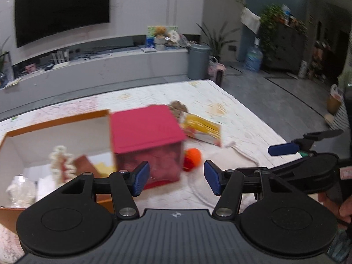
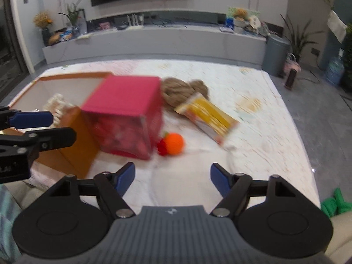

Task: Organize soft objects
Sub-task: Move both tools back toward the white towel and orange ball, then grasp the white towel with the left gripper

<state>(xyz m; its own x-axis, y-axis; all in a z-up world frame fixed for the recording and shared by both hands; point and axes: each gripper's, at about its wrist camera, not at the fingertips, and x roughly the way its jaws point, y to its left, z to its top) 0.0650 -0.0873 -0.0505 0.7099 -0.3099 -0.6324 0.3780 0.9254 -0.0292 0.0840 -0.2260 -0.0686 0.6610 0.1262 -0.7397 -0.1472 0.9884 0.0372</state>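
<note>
An open orange box [image 1: 55, 121] [image 2: 72, 77] with a white inside sits at the left of the mat and holds a cream knitted toy [image 1: 61, 162] [image 2: 56, 104] and other soft items. A pink box [image 1: 145, 127] [image 2: 125, 103] stands beside it. An orange and red soft ball [image 1: 192, 158] [image 2: 172, 144] lies in front of the pink box. Brown yarn [image 2: 182, 90] [image 1: 178, 107] and a yellow packet [image 2: 209, 116] [image 1: 201, 128] lie behind. My left gripper [image 1: 176, 178] is open and empty, near the pink box. My right gripper [image 2: 172, 179] is open and empty, short of the ball.
The objects lie on a pale patterned mat [image 2: 264, 132]. A green soft thing [image 2: 334, 204] lies at the mat's right edge. A grey bin [image 1: 198, 61] and a long TV bench [image 2: 154, 41] stand beyond the mat. The right gripper also shows at the right of the left wrist view [image 1: 303, 140].
</note>
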